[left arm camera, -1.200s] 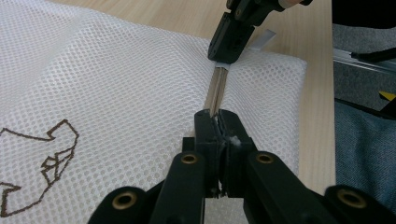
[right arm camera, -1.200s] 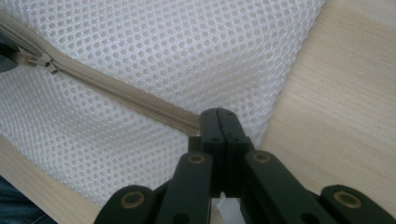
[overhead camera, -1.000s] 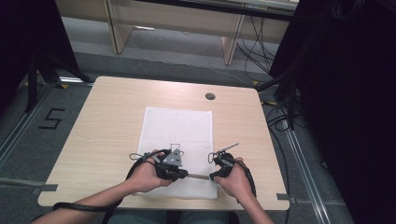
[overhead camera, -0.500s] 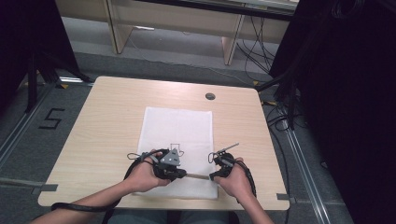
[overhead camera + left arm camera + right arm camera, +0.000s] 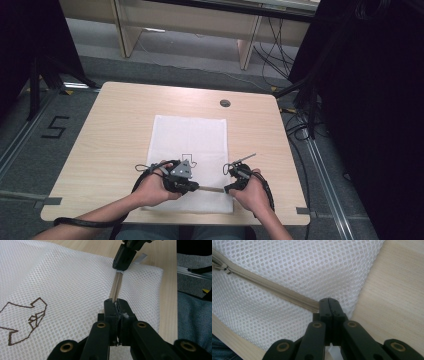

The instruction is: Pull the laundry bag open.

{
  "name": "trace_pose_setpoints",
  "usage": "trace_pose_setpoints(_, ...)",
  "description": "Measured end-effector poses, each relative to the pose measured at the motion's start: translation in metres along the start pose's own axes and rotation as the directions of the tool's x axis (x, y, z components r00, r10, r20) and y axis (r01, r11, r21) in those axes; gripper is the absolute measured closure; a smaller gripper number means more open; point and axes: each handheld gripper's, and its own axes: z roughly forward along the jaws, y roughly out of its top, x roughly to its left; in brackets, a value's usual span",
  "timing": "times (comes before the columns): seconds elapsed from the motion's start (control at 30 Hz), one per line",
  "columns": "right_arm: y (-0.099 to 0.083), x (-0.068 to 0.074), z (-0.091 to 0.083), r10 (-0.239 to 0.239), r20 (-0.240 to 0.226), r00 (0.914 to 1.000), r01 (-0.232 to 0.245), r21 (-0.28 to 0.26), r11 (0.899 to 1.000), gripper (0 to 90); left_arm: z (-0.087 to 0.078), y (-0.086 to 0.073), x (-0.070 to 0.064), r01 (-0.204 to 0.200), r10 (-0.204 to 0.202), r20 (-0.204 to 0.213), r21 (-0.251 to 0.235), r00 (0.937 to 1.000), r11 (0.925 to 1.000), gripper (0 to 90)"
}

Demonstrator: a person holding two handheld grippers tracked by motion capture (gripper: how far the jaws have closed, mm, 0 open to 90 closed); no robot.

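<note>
My left tongs (image 5: 117,305) have barely moved, clamped on the zipper (image 5: 116,283) — my right tongs (image 5: 331,301) pinch its far end — so the mesh bag (image 5: 190,145) remains unopened.

Floor left of table (image 5: 107,125): big dark numeral "5" (image 5: 55,128) marked on grey surface, clear to read. White mesh bag (image 5: 190,145): brown outline emblem (image 5: 25,320) printed on it, angular shape, no letters legible. Emblem also seen from high view, small, unreadable. No other writing.
</note>
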Motion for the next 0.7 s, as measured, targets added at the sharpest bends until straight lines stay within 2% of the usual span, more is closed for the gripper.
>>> trace_pose_setpoints(0.03,0.0,0.0,0.0,-0.001,0.0,1.0,0.001,0.0,1.0,90.0,0.0,-0.0004,-0.0014,0.02,-0.02,0.0,0.001,0.9998,0.9998,87.3)
trace_pose_setpoints(0.1,0.0,0.0001,0.0,-0.002,0.001,1.0,0.002,-0.001,1.0,90.0,0.0,-0.0004,-0.0012,0.011,-0.011,0.002,0.0,0.9999,0.9999,87.3)
trace_pose_setpoints(0.2,0.0,0.0,0.0001,-0.001,0.0,1.0,0.001,0.0,1.0,90.0,-0.0013,-0.0012,-0.0014,0.024,-0.024,-0.002,0.001,0.9997,0.9997,87.3)
trace_pose_setpoints(0.23,0.0,0.0001,0.0,0.0,0.0,1.0,0.0,0.0,1.0,90.0,-0.0027,-0.0016,-0.0001,0.015,-0.015,-0.004,0.008,0.9999,0.9999,87.3)
trace_pose_setpoints(0.27,0.0,0.0001,0.0,0.0,0.001,1.0,0.0,0.0,1.0,90.0,-0.0035,-0.0024,-0.0002,0.028,-0.028,-0.008,0.0,0.9996,0.9996,87.3)
trace_pose_setpoints(0.3,0.0,0.0002,0.0001,-0.001,0.002,1.0,0.001,0.0,1.0,90.0,-0.0043,-0.0025,0.0011,0.014,-0.014,-0.006,0.001,0.9999,0.9999,87.3)
trace_pose_setpoints(0.33,0.0001,0.0007,0.0,0.002,0.003,1.0,-0.002,0.001,1.0,90.0,-0.0049,-0.0036,0.0006,0.03,-0.03,-0.007,0.002,0.9995,0.9995,87.3)
trace_pose_setpoints(0.37,0.0004,-0.002,0.0015,-0.04,0.006,0.9992,0.04,-0.021,0.999,90.0,-0.0053,-0.0039,0.0008,0.029,-0.029,-0.008,0.001,0.9996,0.9996,87.4)
trace_pose_setpoints(0.43,0.0003,-0.0019,0.0015,-0.04,0.006,0.9992,0.04,-0.022,0.999,90.0,-0.0057,-0.0045,0.0007,0.031,-0.031,-0.008,0.003,0.9995,0.9995,87.4)
trace_pose_setpoints(0.5,0.0,0.0006,0.0,-0.002,0.007,1.0,0.002,0.0,1.0,90.0,-0.0065,-0.0045,0.0022,0.016,-0.016,-0.007,0.007,0.9998,0.9999,87.3)
trace_pose_setpoints(0.53,0.0001,-0.0018,0.0016,-0.038,0.007,0.9992,0.039,-0.026,0.999,90.0,-0.0063,-0.0045,0.0025,0.013,-0.013,-0.003,0.0,0.9999,0.9999,87.3)
trace_pose_setpoints(0.6,-0.0002,0.0007,0.0,0.0,0.008,1.0,0.0,-0.004,1.0,90.0,-0.0071,-0.005,0.002,0.019,-0.019,-0.008,0.006,0.9998,0.9998,87.4)
trace_pose_setpoints(0.7,-0.0002,0.0005,0.0001,-0.002,0.007,1.0,0.002,-0.005,1.0,90.0,-0.0092,-0.0068,0.0026,0.038,-0.038,-0.01,0.002,0.9992,0.9993,87.4)
